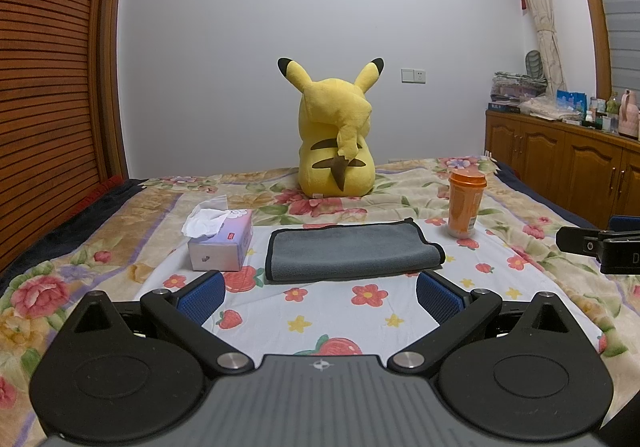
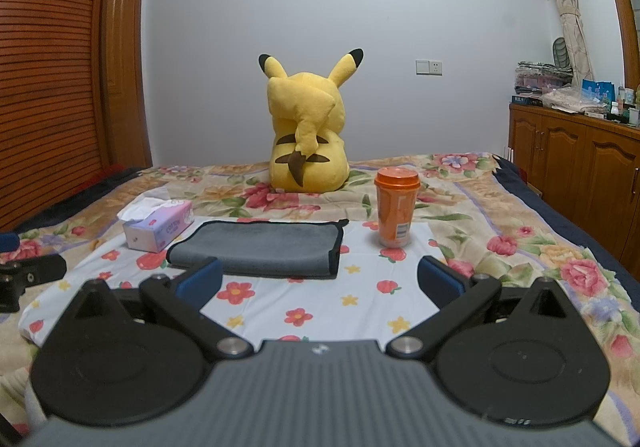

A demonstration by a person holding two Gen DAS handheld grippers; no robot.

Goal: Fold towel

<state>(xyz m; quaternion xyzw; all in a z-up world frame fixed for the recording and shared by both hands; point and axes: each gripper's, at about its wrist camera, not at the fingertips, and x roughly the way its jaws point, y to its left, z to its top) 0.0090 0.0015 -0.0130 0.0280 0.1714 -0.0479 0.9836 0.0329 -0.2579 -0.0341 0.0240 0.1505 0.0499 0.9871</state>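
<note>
towel [image 1: 352, 251] lies flat, already folded once, between tissue box [image 1: 221, 239] and cup [image 1: 466, 205].
left gripper [image 1: 320, 297] and right gripper [image 2: 320, 281] hover near the towel, wide open, empty; pinch its near corners together.

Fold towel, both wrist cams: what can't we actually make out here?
- Towel: layer count and underside hidden by its own top layer, both views.
- Plush toy: face hidden, it sits back to both cameras.
- Cupboard-top items: too small and fisheye-warped.
- Orange cup: label print too small.
- Right gripper: cut off by left view's edge.
</note>
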